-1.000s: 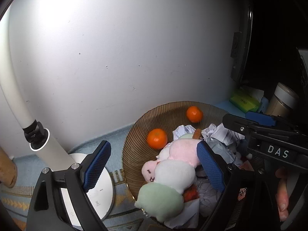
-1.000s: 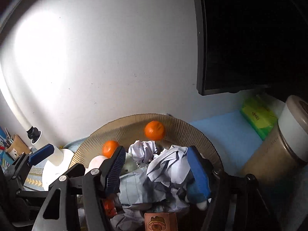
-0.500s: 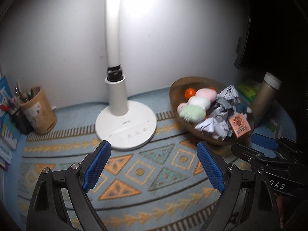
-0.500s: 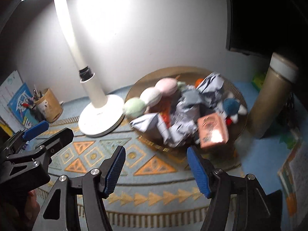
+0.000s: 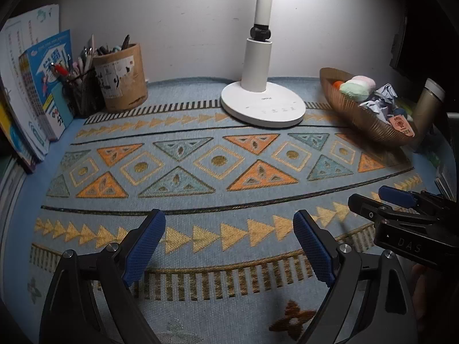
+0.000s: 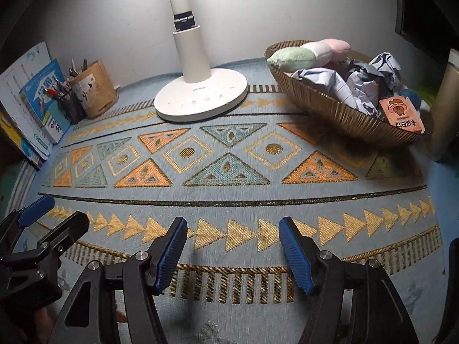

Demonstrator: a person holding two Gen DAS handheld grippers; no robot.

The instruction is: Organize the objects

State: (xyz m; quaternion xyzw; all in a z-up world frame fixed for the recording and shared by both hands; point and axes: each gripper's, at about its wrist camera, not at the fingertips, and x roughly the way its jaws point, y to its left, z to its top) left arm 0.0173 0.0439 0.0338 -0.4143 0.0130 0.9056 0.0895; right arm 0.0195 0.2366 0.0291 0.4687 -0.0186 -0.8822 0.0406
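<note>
On the desk, at the far right of the pale blue woven mat with orange and teal triangles point(image 5: 218, 160), sits the ribbed brown oval bowl point(image 6: 338, 111), holding the objects to organize. Seen from the right wrist camera, its long axis runs from the far rim near the lamp towards the near right. A plush string of green, white and pink dumplings point(image 6: 309, 53) lies along the bowl's far-left rim, green end pointing left towards the lamp. Crumpled pale blue paper balls point(image 6: 364, 80) fill the middle, and a small orange box with a cartoon face point(image 6: 401, 116) leans at the near-right rim. An orange tangerine point(image 5: 338, 83) shows only in the left wrist view, behind the plush.

The left gripper point(image 5: 229, 240) hangs over the mat's near edge, its blue pads spread wide with nothing between them. The right gripper point(image 6: 233, 246) is likewise spread and empty, just beside the left one.

A white desk lamp with a round base point(image 6: 200, 97) stands left of the bowl. A tan cylindrical pen holder point(image 5: 120, 80) and some upright blue booklets point(image 5: 48, 83) stand at the far left, and a beige flask with a white cap point(image 5: 427, 106) rises behind the bowl.

A second ago both grippers were right over the bowl, close to its contents; now both have drawn back to the mat's near edge, well apart from it, and the whole desk is in view.
</note>
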